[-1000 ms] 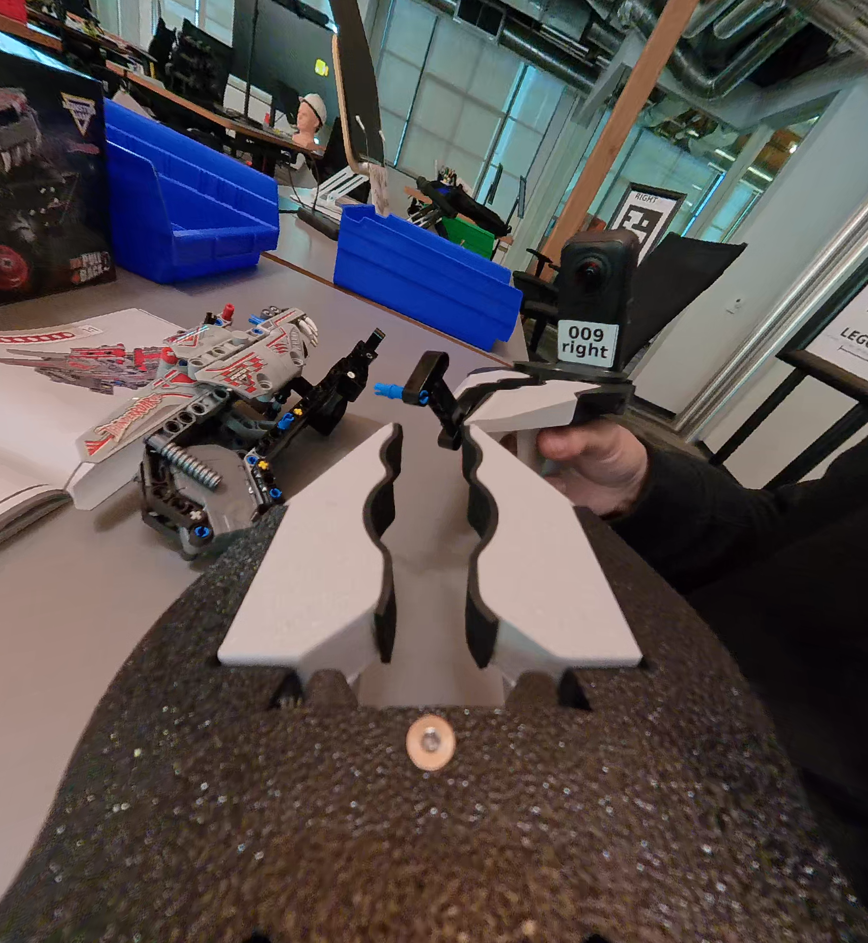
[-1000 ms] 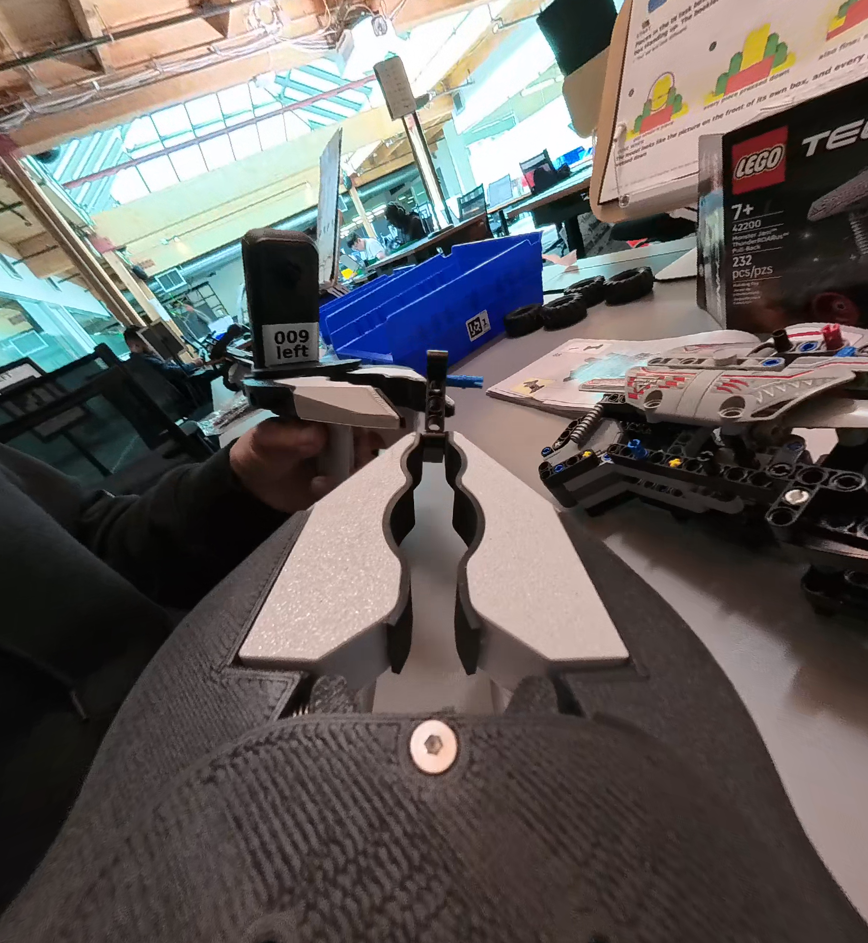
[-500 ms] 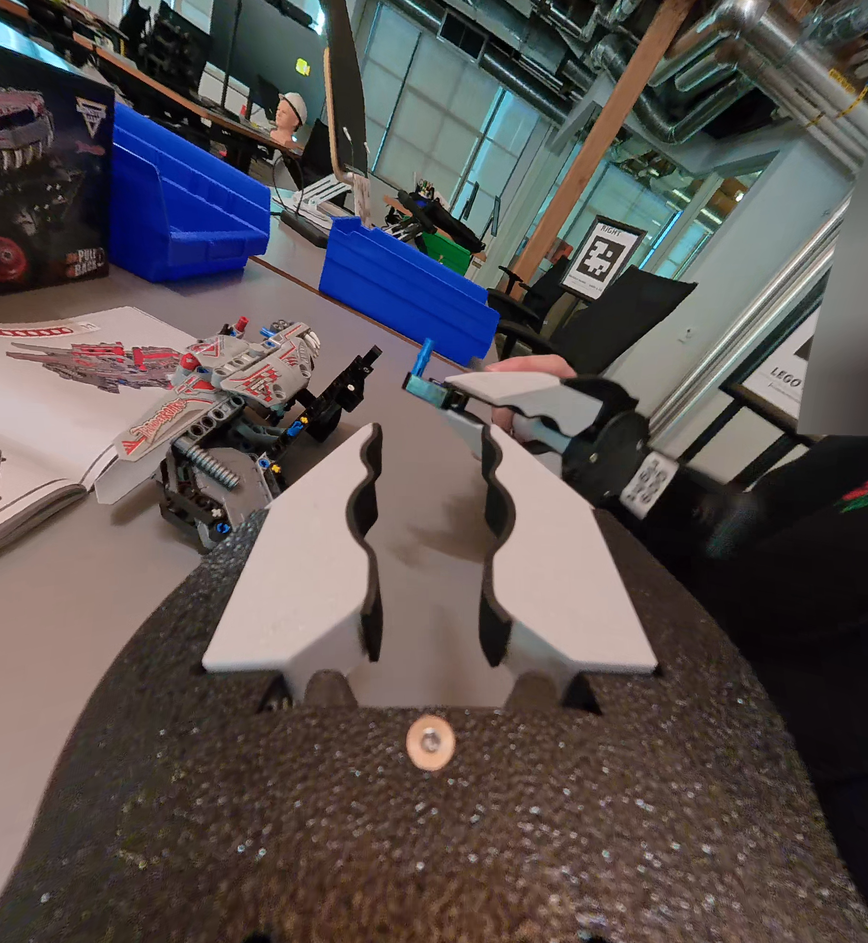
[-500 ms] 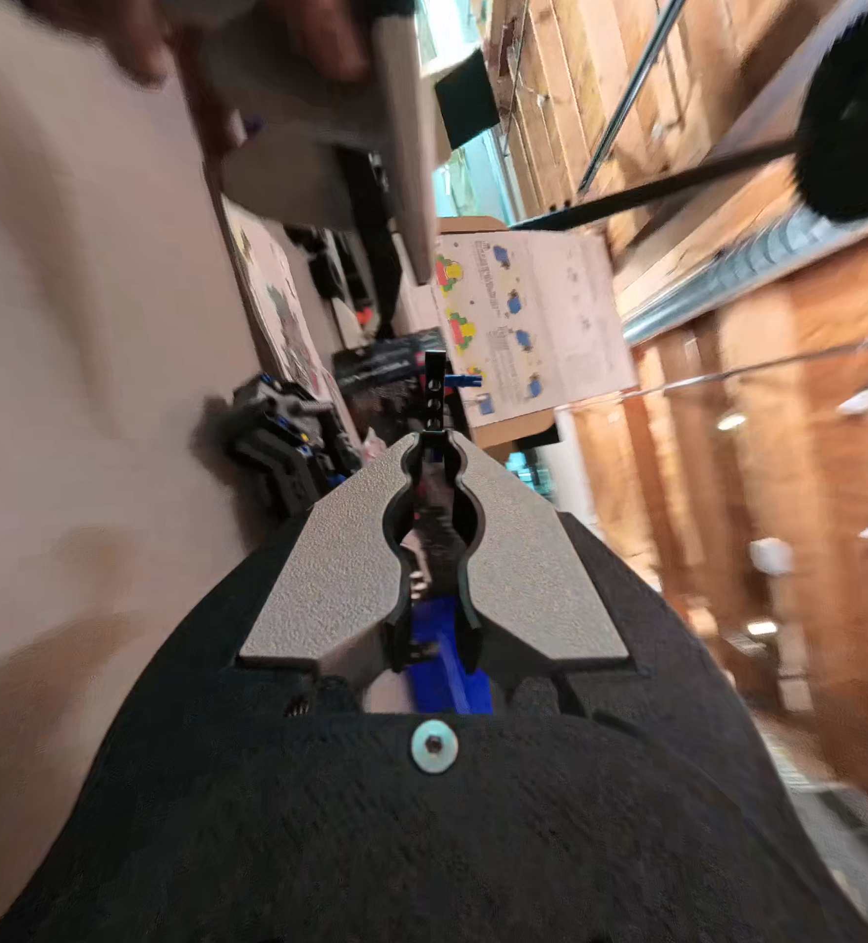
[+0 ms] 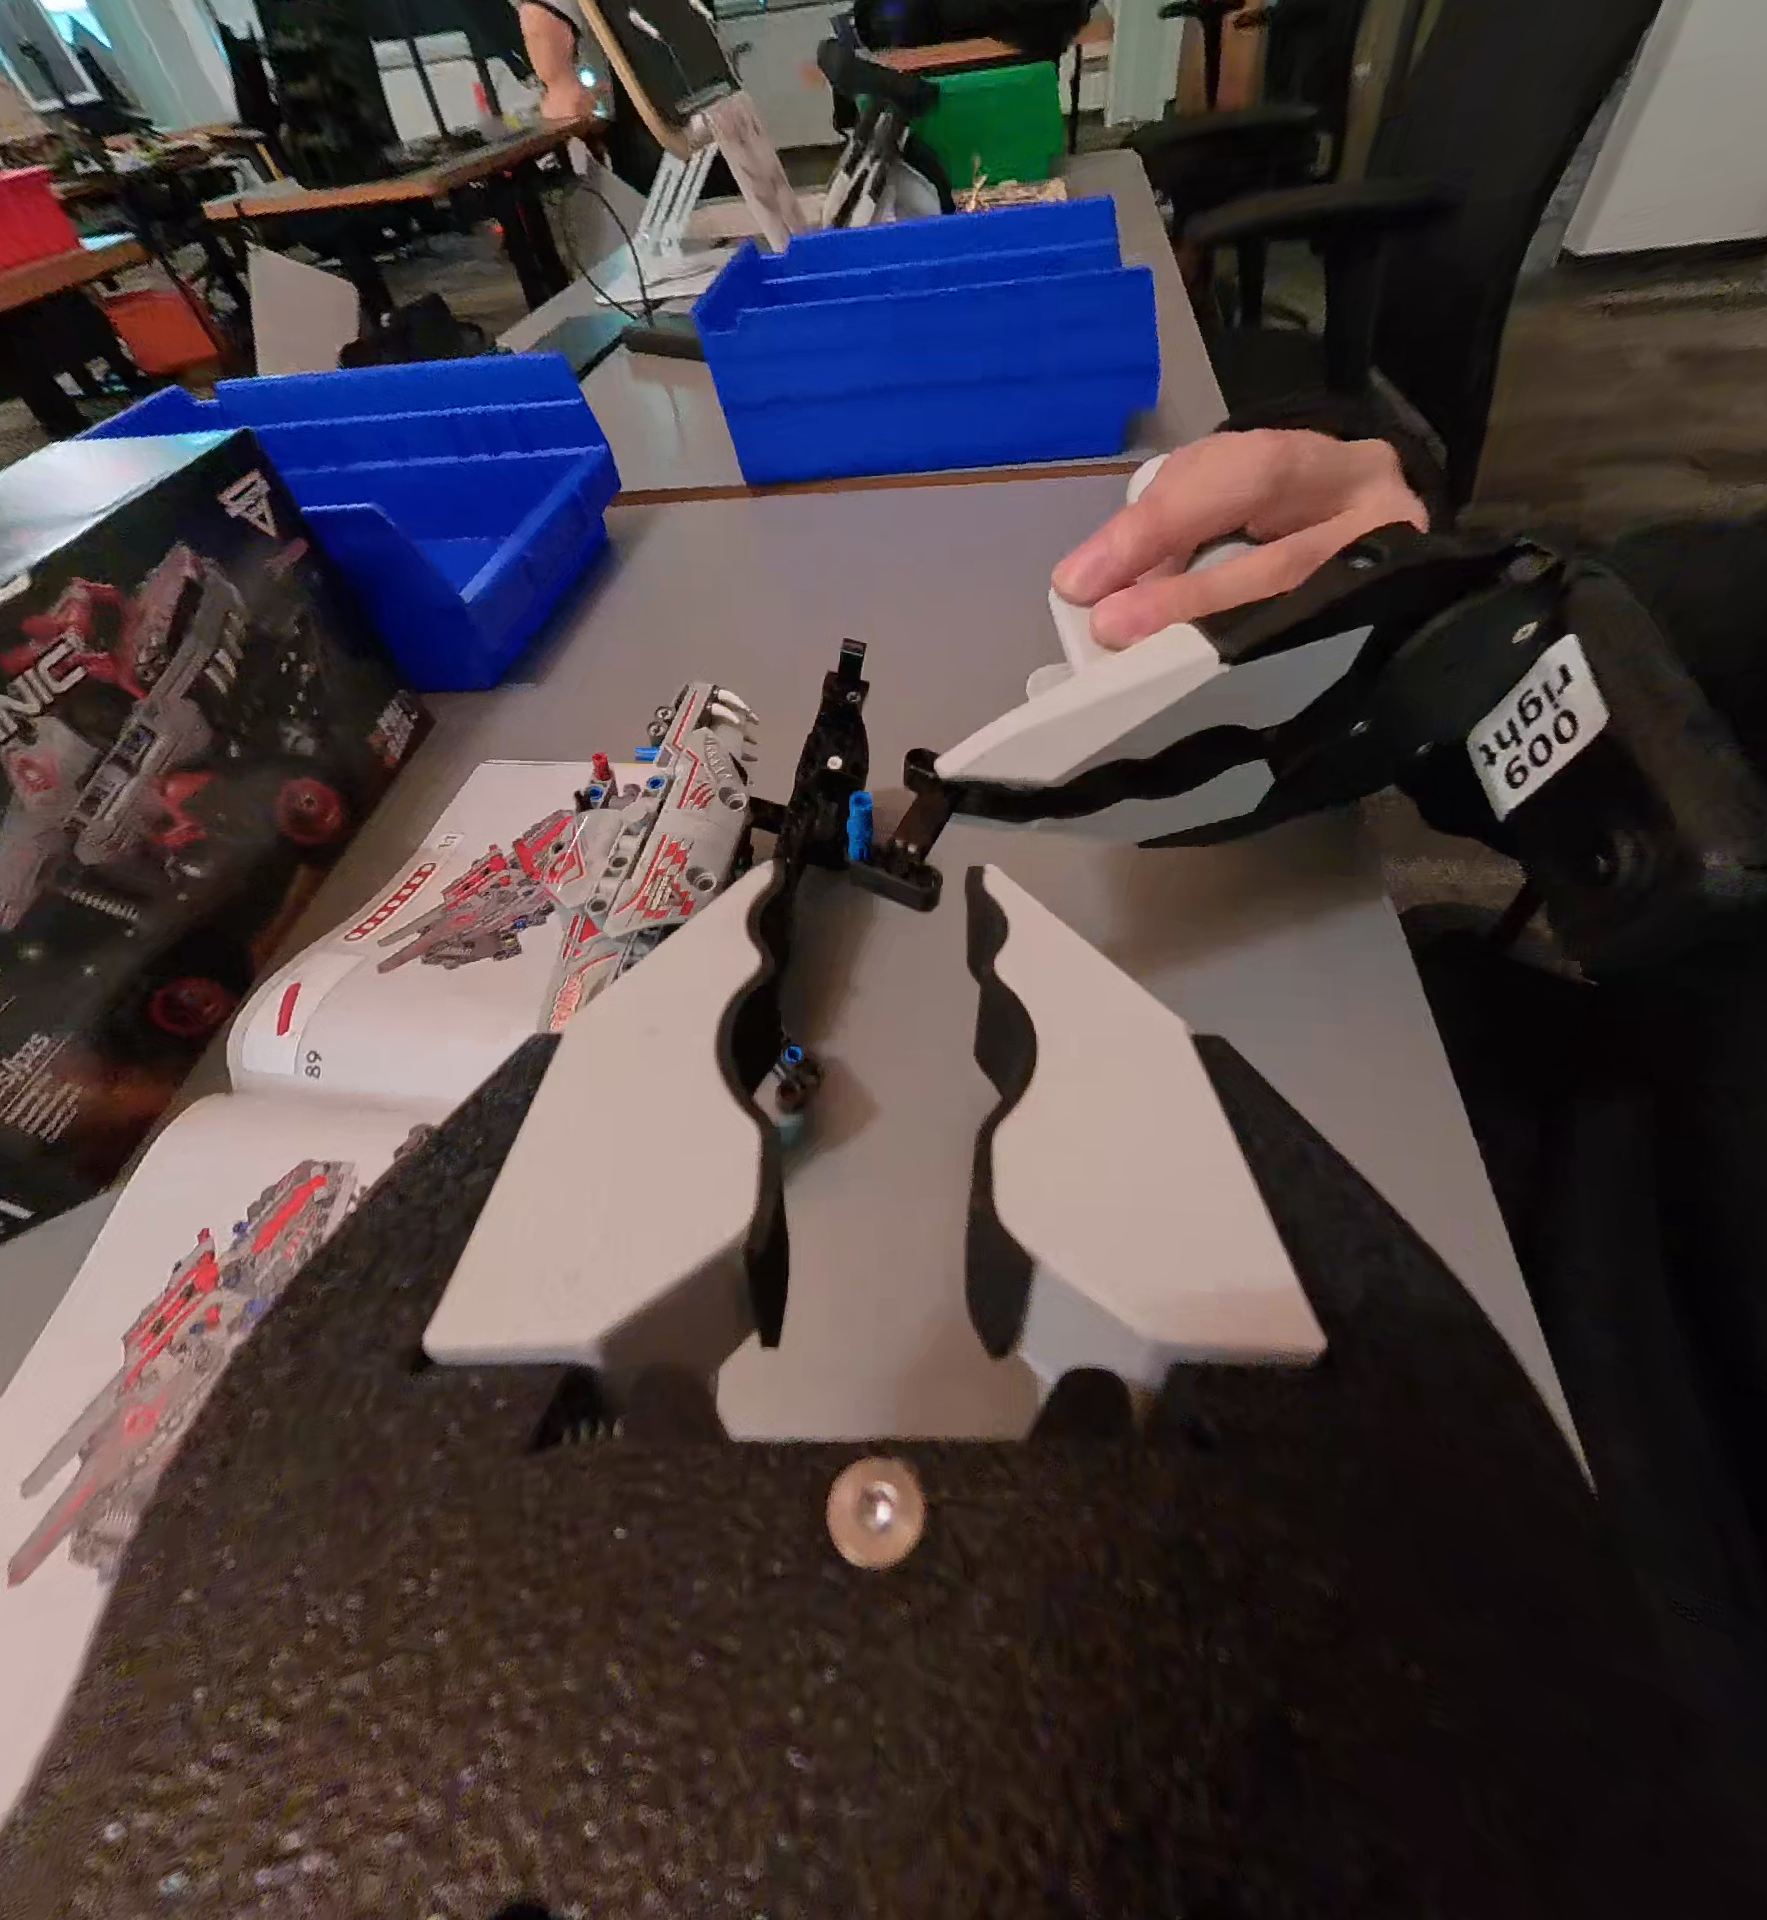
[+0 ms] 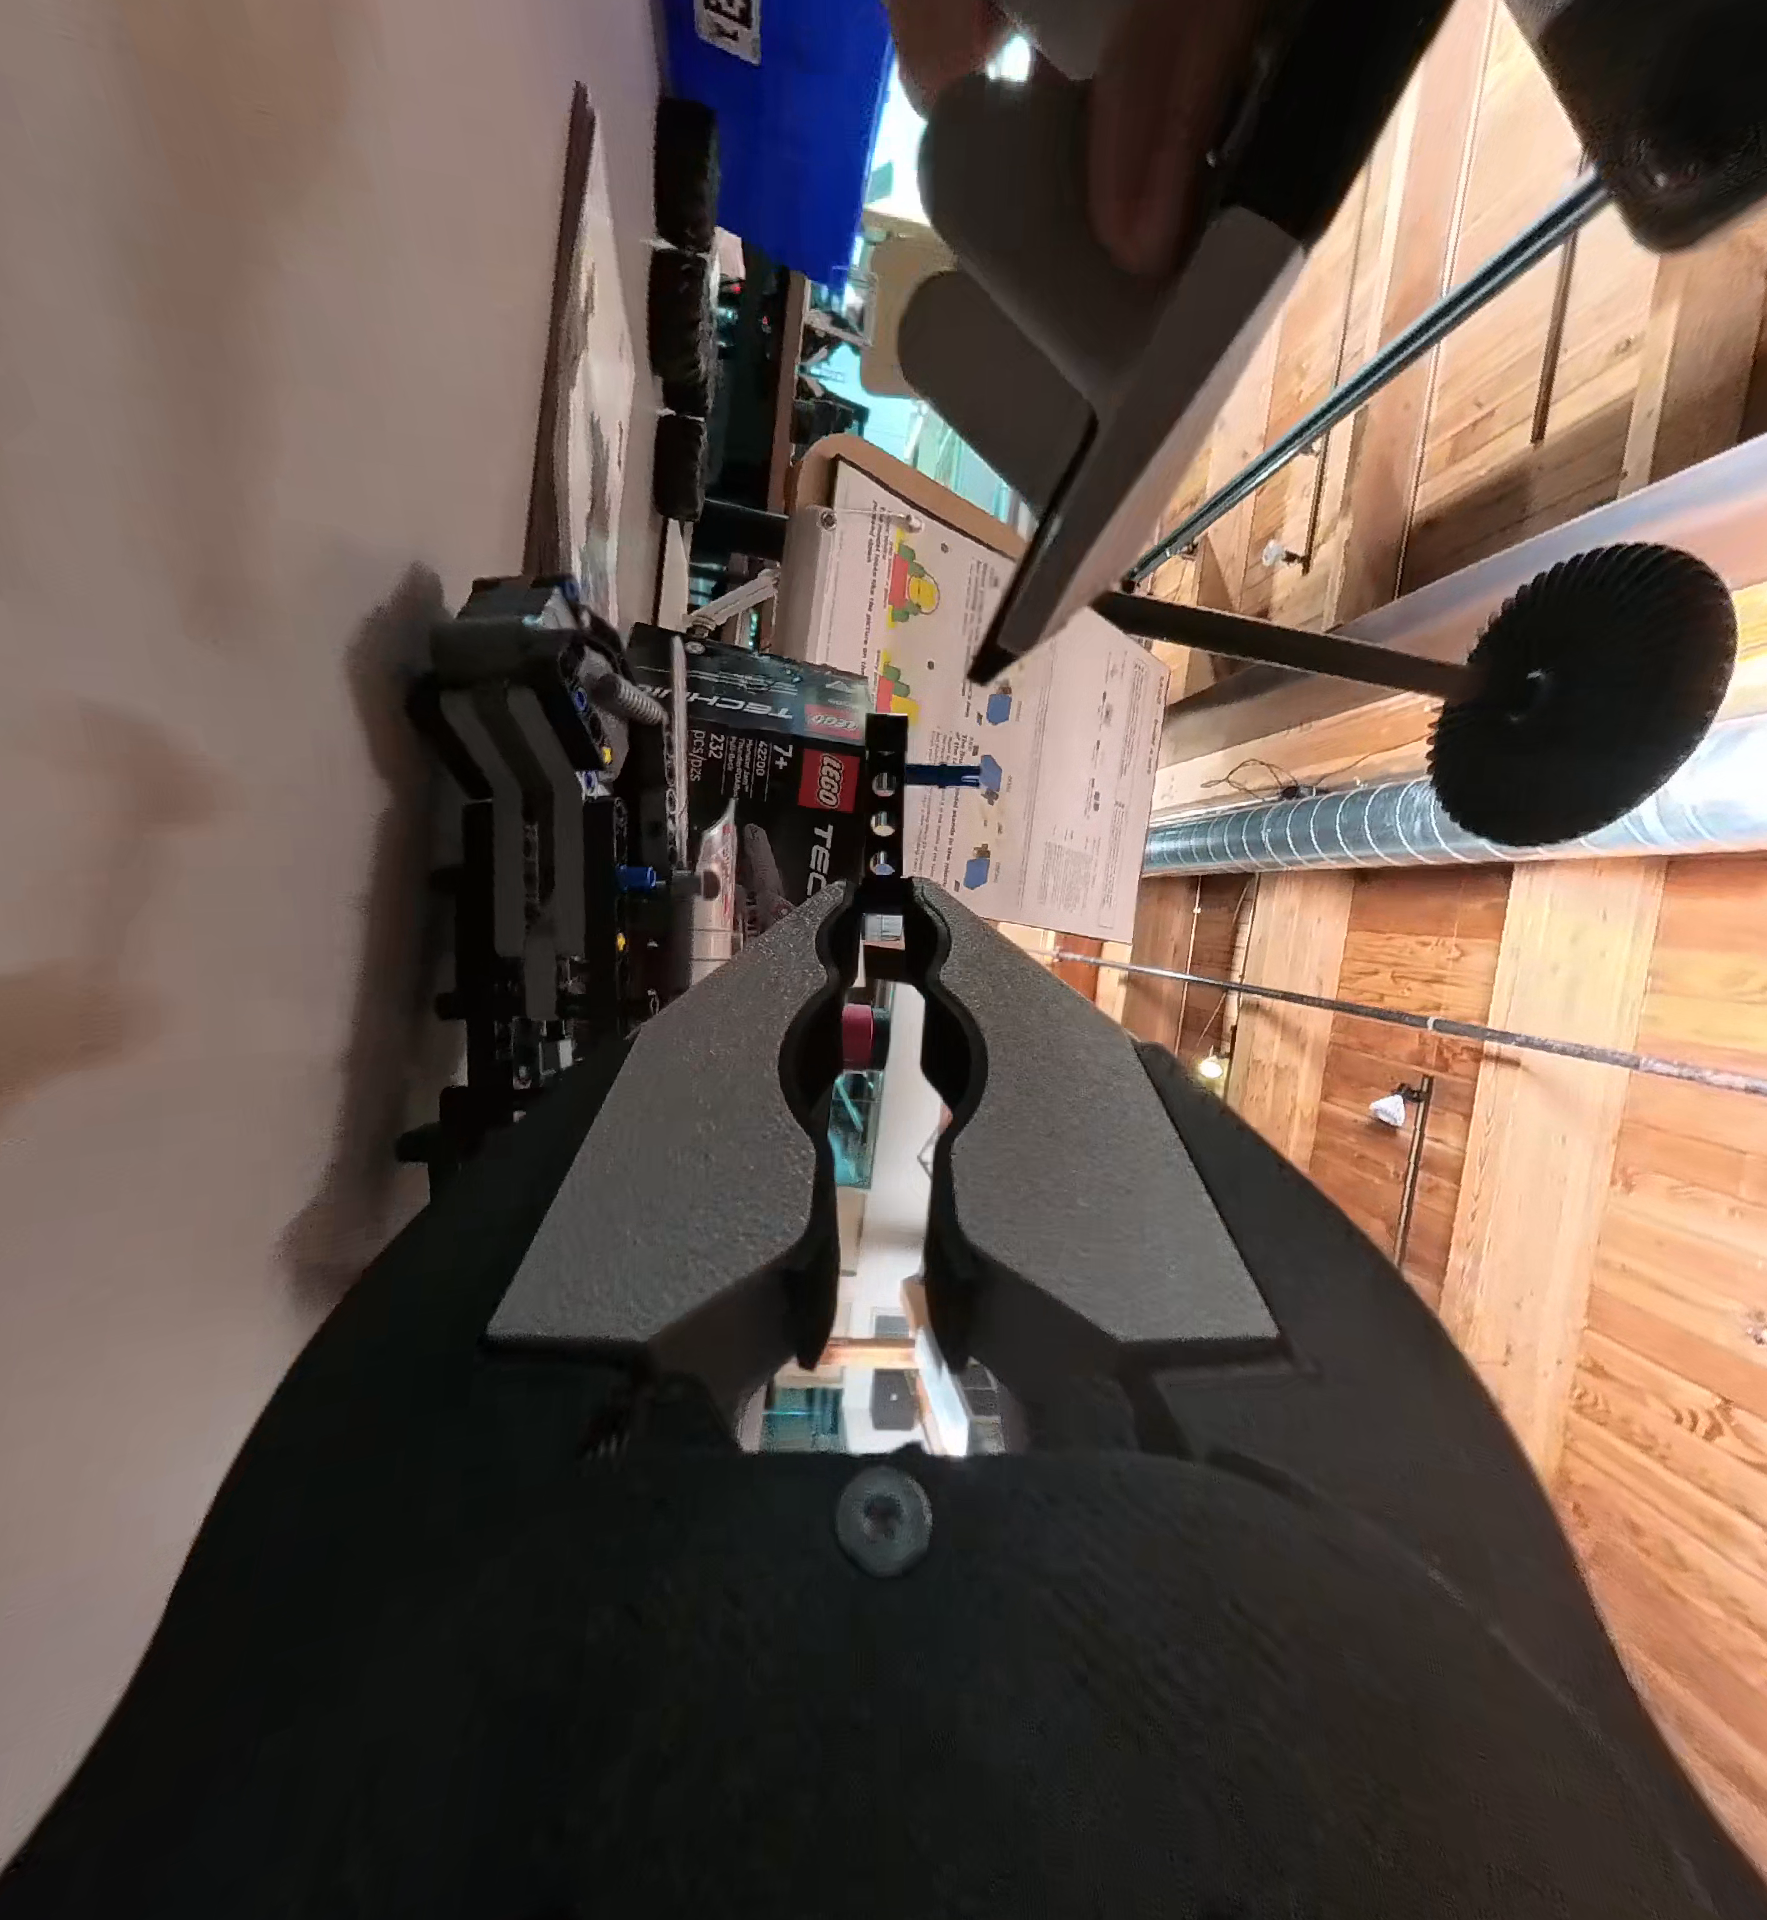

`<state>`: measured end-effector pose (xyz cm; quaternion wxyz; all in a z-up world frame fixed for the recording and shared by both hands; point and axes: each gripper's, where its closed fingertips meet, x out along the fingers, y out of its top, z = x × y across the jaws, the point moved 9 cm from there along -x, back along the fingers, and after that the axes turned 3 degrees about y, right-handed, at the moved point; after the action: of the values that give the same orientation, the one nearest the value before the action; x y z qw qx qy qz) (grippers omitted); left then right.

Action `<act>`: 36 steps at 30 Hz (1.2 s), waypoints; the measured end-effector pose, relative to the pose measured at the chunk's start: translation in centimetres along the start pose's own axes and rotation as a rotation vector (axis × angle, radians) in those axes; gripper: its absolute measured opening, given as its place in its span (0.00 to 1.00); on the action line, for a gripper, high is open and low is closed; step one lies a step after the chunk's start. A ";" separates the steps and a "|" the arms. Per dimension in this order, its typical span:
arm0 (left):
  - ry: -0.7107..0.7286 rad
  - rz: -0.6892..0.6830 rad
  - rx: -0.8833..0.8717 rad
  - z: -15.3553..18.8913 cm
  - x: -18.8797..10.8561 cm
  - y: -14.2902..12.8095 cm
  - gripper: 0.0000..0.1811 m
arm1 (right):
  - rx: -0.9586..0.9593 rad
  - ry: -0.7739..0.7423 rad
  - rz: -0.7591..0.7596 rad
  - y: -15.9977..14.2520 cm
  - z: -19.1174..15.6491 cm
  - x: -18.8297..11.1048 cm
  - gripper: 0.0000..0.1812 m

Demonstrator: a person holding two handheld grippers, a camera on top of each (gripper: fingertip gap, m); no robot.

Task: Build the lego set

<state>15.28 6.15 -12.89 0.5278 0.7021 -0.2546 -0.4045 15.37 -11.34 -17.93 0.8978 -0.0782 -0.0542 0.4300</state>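
1. Gaping empty: left gripper (image 5: 874,883), jaws apart over the grey surface (image 5: 962,582).
2. Pinching a black beam (image 6: 884,821) with blue pin: right gripper (image 6: 884,899), jaws closed, nearing the truck model (image 5: 692,831) on the surface.

A smooth matt grey tabletop (image 5: 962,582) is seen; glossy blue plastic bins (image 5: 920,343), a glossy cardboard box (image 5: 131,748), and rough-grained wood panelling (image 6: 1637,1143) are shown.
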 end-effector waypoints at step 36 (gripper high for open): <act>0.073 -0.120 0.197 -1.6 4.7 -0.6 0.16 | -0.154 0.119 0.094 -3.9 -1.9 1.5 0.03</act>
<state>19.14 3.54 -14.63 0.4399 0.7790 -0.2311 -0.3825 19.61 -12.74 -18.98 0.8695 -0.1748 -0.0296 0.4610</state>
